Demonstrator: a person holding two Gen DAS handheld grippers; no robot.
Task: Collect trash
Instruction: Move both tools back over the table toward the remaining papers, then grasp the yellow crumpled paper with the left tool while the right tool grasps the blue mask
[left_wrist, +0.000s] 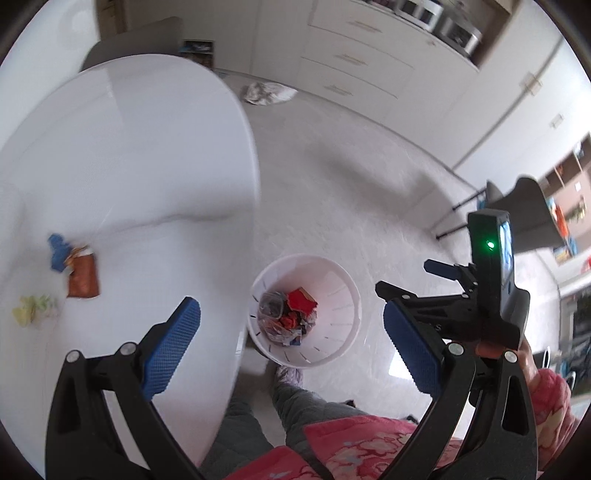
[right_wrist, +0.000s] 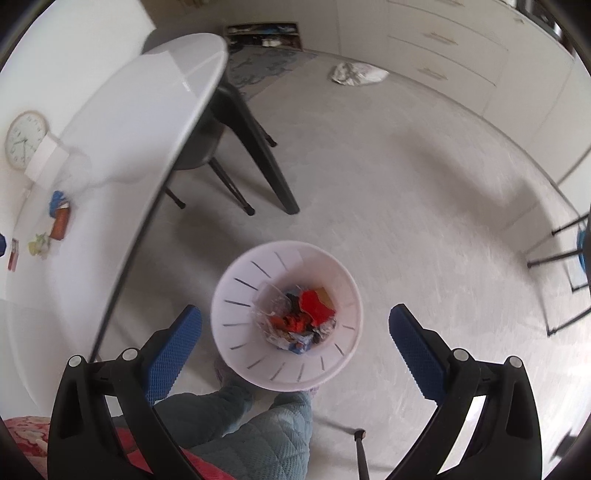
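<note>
Your left gripper (left_wrist: 291, 347) hangs above the floor beside the white table (left_wrist: 129, 147), jaws spread wide and holding nothing. Your right gripper (right_wrist: 295, 343) is spread just as wide, also bare, poised over the white bin (right_wrist: 236, 295) on the floor by your feet. Crumpled wrappers (right_wrist: 303, 317), red among them, lie at the bottom of the bin. On the table, well apart from both grippers, sit 3 scraps: a blue piece (left_wrist: 58, 251), an orange-brown packet (left_wrist: 83, 277) touching it, and a yellowish wad (left_wrist: 35, 310) nearby.
</note>
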